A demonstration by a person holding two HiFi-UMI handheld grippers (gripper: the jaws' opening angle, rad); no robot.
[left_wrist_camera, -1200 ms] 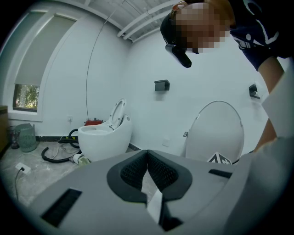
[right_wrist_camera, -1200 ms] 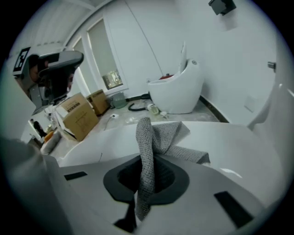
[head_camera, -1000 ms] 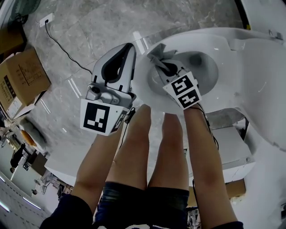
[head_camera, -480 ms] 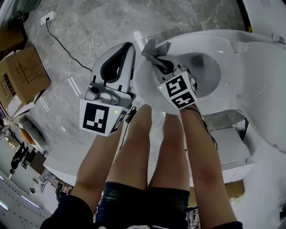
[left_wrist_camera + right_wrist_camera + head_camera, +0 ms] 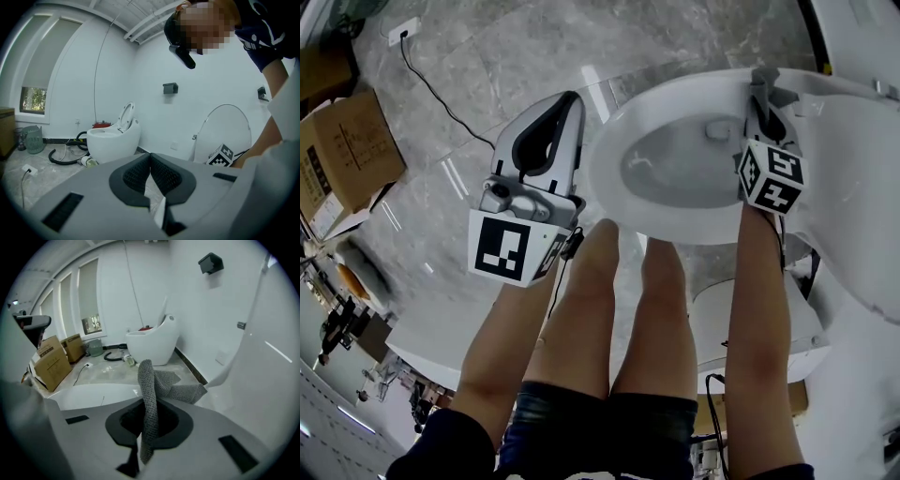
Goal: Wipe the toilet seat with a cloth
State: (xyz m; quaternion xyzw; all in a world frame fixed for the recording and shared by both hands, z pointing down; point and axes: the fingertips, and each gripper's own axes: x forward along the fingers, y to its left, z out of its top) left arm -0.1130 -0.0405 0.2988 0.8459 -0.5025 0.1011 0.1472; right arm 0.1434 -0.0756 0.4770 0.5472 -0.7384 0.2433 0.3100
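1. While we hold the right gripper over the bowl, its jaws are clamped on a grey cloth, parted only by the fabric's thickness.
2. We see the cloth bunched past the jaw tips at the far rim of the toilet seat, near the hinge; whether it presses on the rim we cannot tell.
3. We keep the left gripper beside the bowl, above the floor, its jaws pressed together with nothing between them.
4. We count two grippers, one cloth, two toilets, the second toilet standing across the room, and two cardboard boxes.
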